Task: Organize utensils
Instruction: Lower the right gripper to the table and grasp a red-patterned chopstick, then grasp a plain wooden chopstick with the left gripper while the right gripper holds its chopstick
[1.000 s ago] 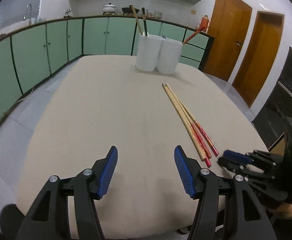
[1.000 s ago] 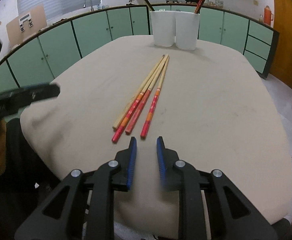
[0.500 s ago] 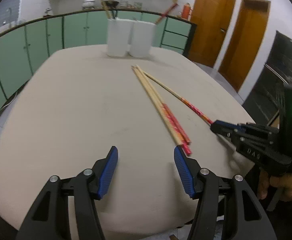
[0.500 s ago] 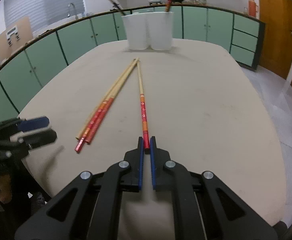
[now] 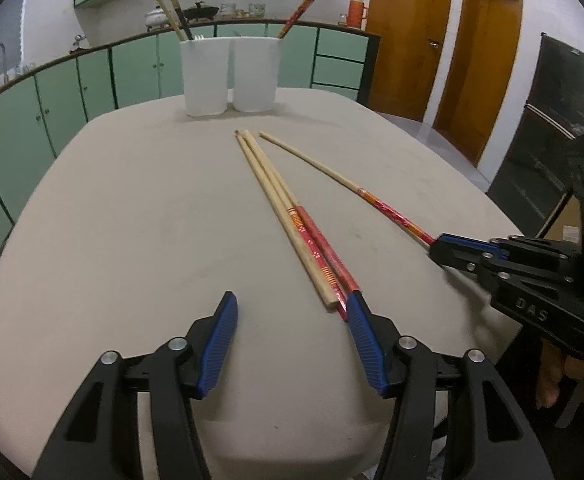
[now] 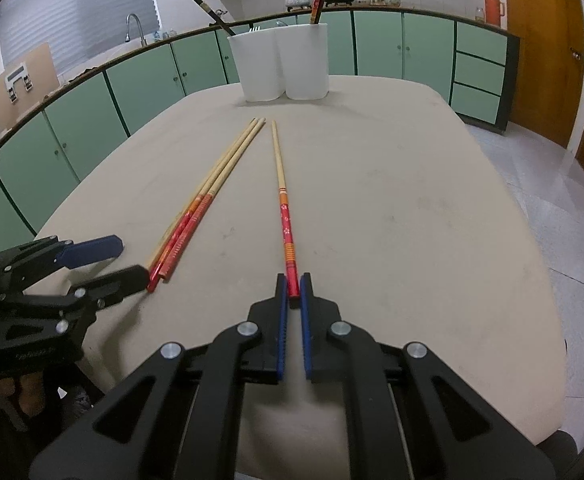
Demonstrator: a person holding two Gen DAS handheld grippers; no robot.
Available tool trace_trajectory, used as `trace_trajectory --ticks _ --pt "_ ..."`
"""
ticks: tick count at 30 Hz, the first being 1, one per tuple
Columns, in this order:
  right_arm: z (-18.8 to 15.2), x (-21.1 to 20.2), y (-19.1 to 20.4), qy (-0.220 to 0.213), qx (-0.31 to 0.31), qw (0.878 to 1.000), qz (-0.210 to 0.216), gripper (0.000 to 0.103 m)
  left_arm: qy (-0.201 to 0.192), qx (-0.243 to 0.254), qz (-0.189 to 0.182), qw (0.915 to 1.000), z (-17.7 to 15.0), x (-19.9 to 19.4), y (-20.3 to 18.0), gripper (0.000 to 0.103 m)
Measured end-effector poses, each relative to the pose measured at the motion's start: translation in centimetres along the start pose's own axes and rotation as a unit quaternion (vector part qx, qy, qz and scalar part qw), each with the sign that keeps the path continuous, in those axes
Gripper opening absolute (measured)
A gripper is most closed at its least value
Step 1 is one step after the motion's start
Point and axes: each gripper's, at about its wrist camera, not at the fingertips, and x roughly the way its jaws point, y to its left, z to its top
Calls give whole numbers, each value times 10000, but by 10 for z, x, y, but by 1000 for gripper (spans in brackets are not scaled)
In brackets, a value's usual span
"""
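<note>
Chopsticks [image 5: 298, 224] lie bundled on the beige table [image 5: 131, 220], short of two white holders [image 6: 279, 66]. Right gripper [image 6: 294, 286] is clamped on the red end of a separate chopstick [image 6: 281, 192]. Left gripper [image 5: 292, 312] is closing, nothing between its jaws.
</note>
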Motion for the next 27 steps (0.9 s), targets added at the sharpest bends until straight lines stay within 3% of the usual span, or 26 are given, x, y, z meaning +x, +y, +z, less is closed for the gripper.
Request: trace_trajectory --ticks 4,10,16,23,27 --pt "1 0 0 11 13 10000 12 6 23 -186 -224 9996 2 -3 11 52" --pt "1 0 -1 16 16 10000 14 6 44 -46 -188 9998 -1 -2 6 52" --pt "1 0 -1 15 29 10000 19 6 55 233 155 9996 -2 1 -5 52" --pt "0 0 -2 16 37 10000 32 6 68 168 -1 9998 1 2 -5 52" --pt "-1 0 -1 14 19 10000 25 6 40 171 238 9996 2 5 -6 50"
